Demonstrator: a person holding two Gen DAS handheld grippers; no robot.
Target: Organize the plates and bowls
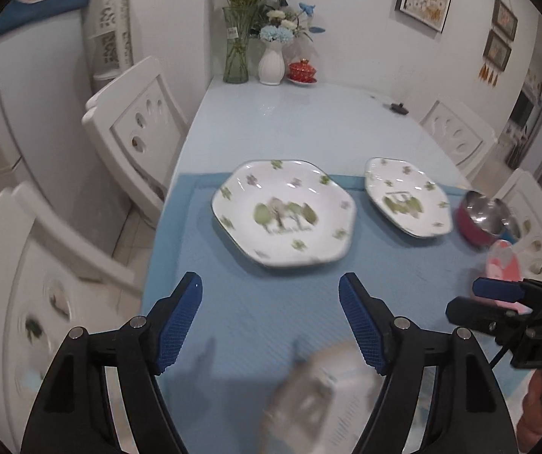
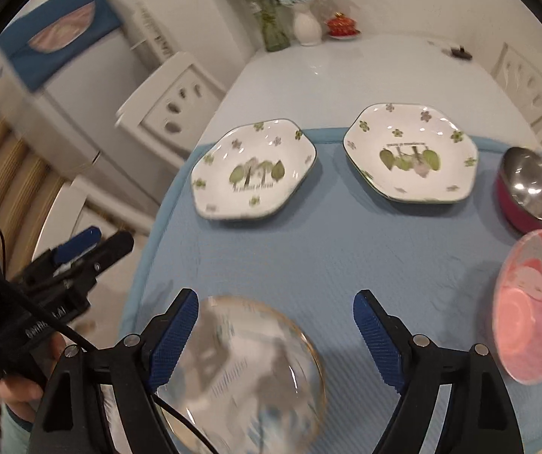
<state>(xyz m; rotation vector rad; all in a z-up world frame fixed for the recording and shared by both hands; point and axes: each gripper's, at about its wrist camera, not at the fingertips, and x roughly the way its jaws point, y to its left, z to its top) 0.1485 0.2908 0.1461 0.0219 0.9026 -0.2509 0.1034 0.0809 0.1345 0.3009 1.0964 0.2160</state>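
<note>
Here, both hand-held grippers, left (image 1: 271, 287) and right (image 2: 276, 304), gape empty; glossy hexagonal plates (image 2: 253, 176) on ribbed mat (image 2: 346, 249)

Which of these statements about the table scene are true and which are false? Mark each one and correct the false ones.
1. Two white hexagonal plates lie side by side on the blue mat. True.
2. The right tongs grip a plate. False: they are open and empty.
3. The pink bowl lies at the mat's right edge. True.
4. The steel bowl sits upside down. False: it sits upright.
5. The left tongs are open. True.
</note>
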